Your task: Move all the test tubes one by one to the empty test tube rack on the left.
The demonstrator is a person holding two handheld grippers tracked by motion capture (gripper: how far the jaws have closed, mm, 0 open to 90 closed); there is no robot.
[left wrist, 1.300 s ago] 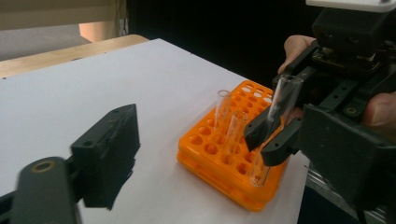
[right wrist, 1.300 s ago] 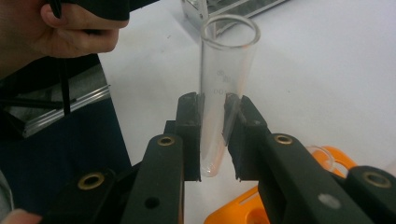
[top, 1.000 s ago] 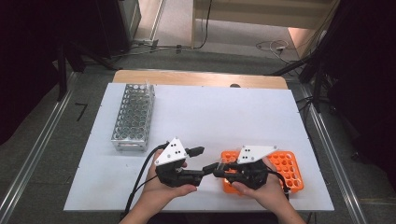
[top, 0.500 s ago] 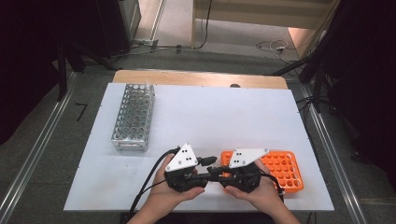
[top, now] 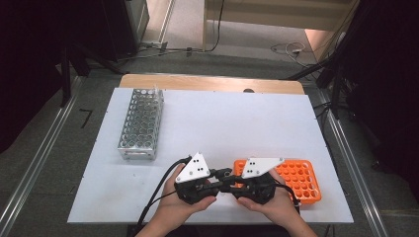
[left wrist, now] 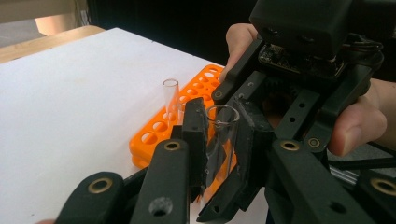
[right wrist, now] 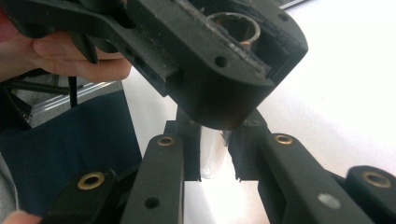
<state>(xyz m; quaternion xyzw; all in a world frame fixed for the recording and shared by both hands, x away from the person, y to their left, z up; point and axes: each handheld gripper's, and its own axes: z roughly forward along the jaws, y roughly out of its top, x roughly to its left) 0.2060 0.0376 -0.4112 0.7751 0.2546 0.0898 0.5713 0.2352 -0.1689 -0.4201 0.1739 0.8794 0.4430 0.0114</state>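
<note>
Left claw (left wrist: 219, 135) has just been closing and now clamps the glass tube (left wrist: 218, 140) that the right claw (right wrist: 215, 154) also grips, above the bench (top: 237, 118) beside the orange rack (top: 299, 180); handover appears underway.

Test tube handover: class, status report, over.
Both grippers, left and right, shut on test tube. Left jaws just closed. Orange rack beside. Nothing obstructing.

Around you: white worktop (top: 217, 123) on a wooden board (top: 207, 82), grey carpeted floor (top: 49, 163) with metal rails (top: 34, 173), loose cables (top: 286, 48), dark curtains (top: 29, 59) both sides.
</note>
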